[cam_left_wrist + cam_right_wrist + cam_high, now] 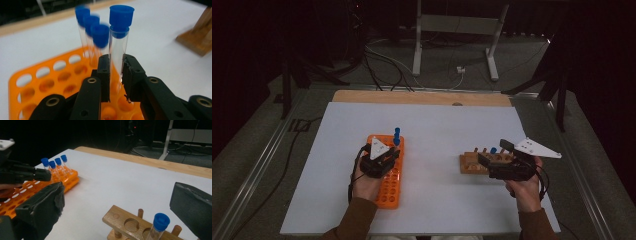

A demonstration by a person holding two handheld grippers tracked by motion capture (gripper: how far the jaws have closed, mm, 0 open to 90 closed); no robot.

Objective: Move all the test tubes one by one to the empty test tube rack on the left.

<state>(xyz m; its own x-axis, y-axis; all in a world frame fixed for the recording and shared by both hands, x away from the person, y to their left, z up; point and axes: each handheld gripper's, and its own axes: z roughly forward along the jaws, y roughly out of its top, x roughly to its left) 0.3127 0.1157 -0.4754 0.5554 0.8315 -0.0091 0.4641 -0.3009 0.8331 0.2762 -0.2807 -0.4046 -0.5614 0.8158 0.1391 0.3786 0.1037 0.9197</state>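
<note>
My left gripper (116, 58) is shut on a clear test tube with a blue cap (119, 42), which it holds upright over the orange rack (27, 87). The jaws hide the tube's lower end. Three more blue-capped tubes (92, 32) stand in the rack just behind it. From above, the left gripper (387, 154) sits over the far half of the orange rack (389, 192). My right gripper (120, 195) is open, its jaws wide apart on either side of the wooden rack (120, 216). One blue-capped tube (158, 223) stands in that rack.
The white table top (432, 125) lies between the two racks, and a bare wooden strip (422, 97) runs along its far edge. The wooden rack (472, 162) is at the right, by the right gripper (495, 152). Cables and a metal stand are on the floor beyond.
</note>
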